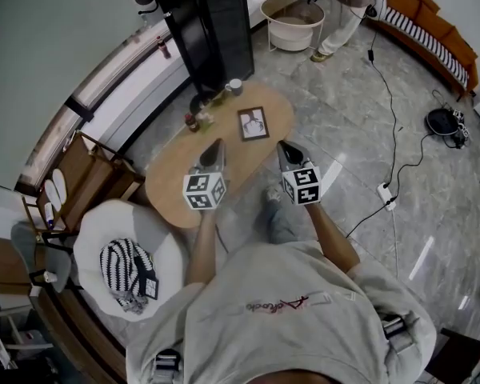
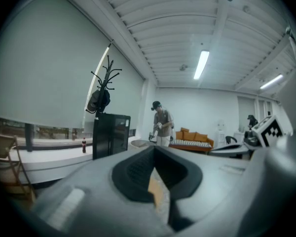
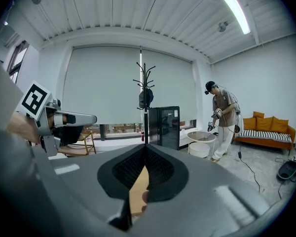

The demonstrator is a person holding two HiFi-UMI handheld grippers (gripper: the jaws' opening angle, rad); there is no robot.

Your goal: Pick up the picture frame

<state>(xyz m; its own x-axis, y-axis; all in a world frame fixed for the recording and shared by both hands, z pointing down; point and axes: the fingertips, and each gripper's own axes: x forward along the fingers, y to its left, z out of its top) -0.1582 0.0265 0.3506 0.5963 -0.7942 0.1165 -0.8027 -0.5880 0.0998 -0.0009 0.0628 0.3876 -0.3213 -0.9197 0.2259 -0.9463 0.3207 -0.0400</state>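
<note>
The picture frame (image 1: 254, 123), dark-edged with a pale portrait, lies flat on the oval wooden table (image 1: 184, 186), towards its far end. Both grippers hover over the table on the near side of the frame, pointing at it. My left gripper (image 1: 214, 146) is just short of the frame's left corner, and my right gripper (image 1: 284, 148) just short of its right side. Both are shut with nothing held. In the left gripper view, the left gripper (image 2: 155, 151) has its pads together. The right gripper (image 3: 144, 149) looks the same in its own view. The frame is hidden in both gripper views.
A mug (image 1: 234, 86), small bottles (image 1: 193, 122) and a dark bowl (image 1: 200, 102) crowd the table's far left. A black cabinet (image 1: 212, 30) stands beyond. A white chair with a striped cushion (image 1: 126, 267) sits near left. Another person (image 1: 342, 10), a round tub (image 1: 292, 21), a sofa (image 1: 432, 30) and floor cables (image 1: 386, 194) are on the right.
</note>
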